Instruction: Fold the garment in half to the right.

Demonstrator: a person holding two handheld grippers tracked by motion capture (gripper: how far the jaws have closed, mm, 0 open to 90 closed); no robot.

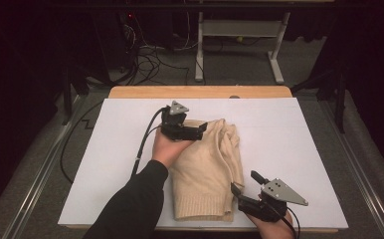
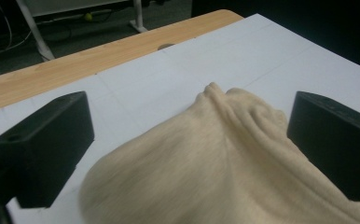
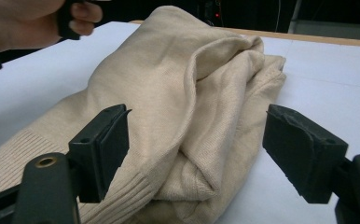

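A cream knit sweater (image 1: 205,169) lies folded on the white board (image 1: 289,134), ribbed hem toward the near edge. My left gripper (image 1: 201,130) hovers over its far left corner, held in a hand with a dark sleeve. Its jaws stand wide open, with the sweater (image 2: 206,163) below and between them, untouched (image 2: 190,140). My right gripper (image 1: 244,181) sits at the sweater's near right corner. It is open too, its jaws (image 3: 199,135) straddling the bunched folded edge of the sweater (image 3: 169,70) without pressing on it.
The board rests on a wooden table whose far edge (image 1: 200,92) shows beyond it. Bare board lies right and left of the sweater. On the floor behind are a white desk frame (image 1: 240,30) and loose cables (image 1: 150,59). The other hand (image 3: 24,18) shows far off.
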